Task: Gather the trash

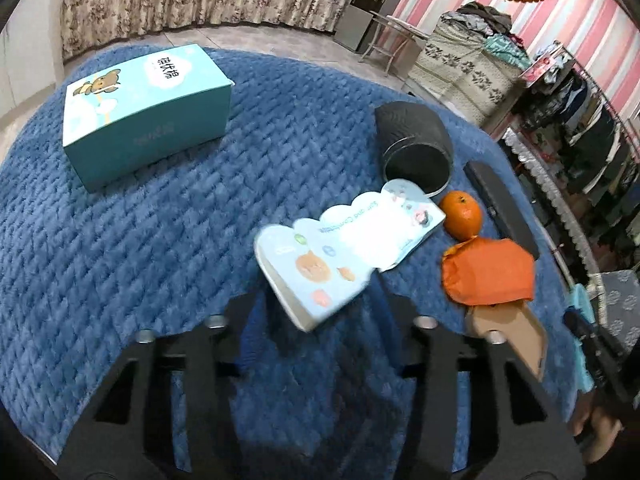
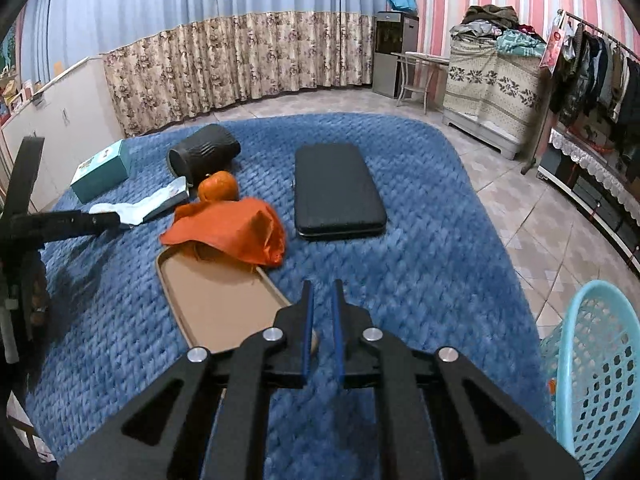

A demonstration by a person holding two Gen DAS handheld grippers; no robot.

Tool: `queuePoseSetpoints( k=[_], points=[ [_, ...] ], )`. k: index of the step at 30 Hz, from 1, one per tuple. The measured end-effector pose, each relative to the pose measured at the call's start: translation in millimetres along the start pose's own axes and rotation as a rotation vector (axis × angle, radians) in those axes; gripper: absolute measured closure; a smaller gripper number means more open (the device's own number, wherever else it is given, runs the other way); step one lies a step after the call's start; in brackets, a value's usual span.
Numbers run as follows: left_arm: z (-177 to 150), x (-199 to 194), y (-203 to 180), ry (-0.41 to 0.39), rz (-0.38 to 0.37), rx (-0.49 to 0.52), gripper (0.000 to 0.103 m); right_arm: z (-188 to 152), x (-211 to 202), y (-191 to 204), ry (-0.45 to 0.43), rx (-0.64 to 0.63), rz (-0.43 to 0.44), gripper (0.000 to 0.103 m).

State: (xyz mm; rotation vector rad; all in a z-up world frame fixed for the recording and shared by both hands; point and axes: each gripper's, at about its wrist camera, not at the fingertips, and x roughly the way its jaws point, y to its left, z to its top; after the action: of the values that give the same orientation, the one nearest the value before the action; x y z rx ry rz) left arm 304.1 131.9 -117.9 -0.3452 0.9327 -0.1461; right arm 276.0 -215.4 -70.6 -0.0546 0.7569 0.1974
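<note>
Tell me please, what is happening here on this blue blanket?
A person with a gripper in each hand is collecting trash. The left gripper grips a flattened light-blue carton, lifted above the blue blanket. The right gripper is shut and empty, near a brown tray. A light-blue basket waits at the right.

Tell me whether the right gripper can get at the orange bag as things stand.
Probably yes. The orange bag lies uncovered on the brown tray, ahead of the right gripper, nothing between. Its fingers are shut and would need to open first.
</note>
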Motion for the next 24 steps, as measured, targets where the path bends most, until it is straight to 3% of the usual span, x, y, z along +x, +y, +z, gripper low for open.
queuePoseSetpoints(
  k=[2, 3, 4, 10, 14, 18, 21, 23, 24],
  points=[
    [2.1, -1.3, 0.5, 0.002, -0.015, -0.009, 0.074, -1.9, 2.4, 3.0, 0.000, 0.003, -0.011, 0.064],
    [2.3, -3.0, -0.9, -0.008, -0.015, -0.006, 0.075, -1.4, 2.5, 3.8, -0.003, 0.007, -0.008, 0.034],
    [2.2, -4.9, -2.8, -0.018, -0.013, 0.002, 0.078, -0.5, 2.5, 5.3, -0.017, 0.015, 0.011, 0.030],
    [-5.0, -34.2, -25.5, -0.135, 0.054, 0.118, 0.094, 8.9, 21.0, 16.0, 0.005, 0.012, 0.036, 0.030],
    [-12.0, -57.8, -41.7, -0.212, 0.110, 0.211, 0.095, 24.3, 39.7, 17.3, 0.015, 0.087, 0.070, 0.030],
    [-15.9, -71.1, -48.6, -0.242, 0.124, 0.240, 0.095, 34.8, 65.1, 22.5, 0.058, 0.154, 0.104, 0.033],
    [-19.4, -77.9, -49.7, -0.253, 0.131, 0.248, 0.095, 34.5, 85.8, 30.5, 0.122, 0.182, 0.157, 0.069],
    [-20.4, -82.1, -51.5, -0.261, 0.136, 0.252, 0.095, 32.3, 82.9, 33.9, 0.099, 0.167, 0.155, 0.076],
    [-20.6, -85.4, -53.6, -0.267, 0.139, 0.259, 0.095, 31.4, 77.4, 34.1, 0.078, 0.154, 0.161, 0.090]
  ],
)
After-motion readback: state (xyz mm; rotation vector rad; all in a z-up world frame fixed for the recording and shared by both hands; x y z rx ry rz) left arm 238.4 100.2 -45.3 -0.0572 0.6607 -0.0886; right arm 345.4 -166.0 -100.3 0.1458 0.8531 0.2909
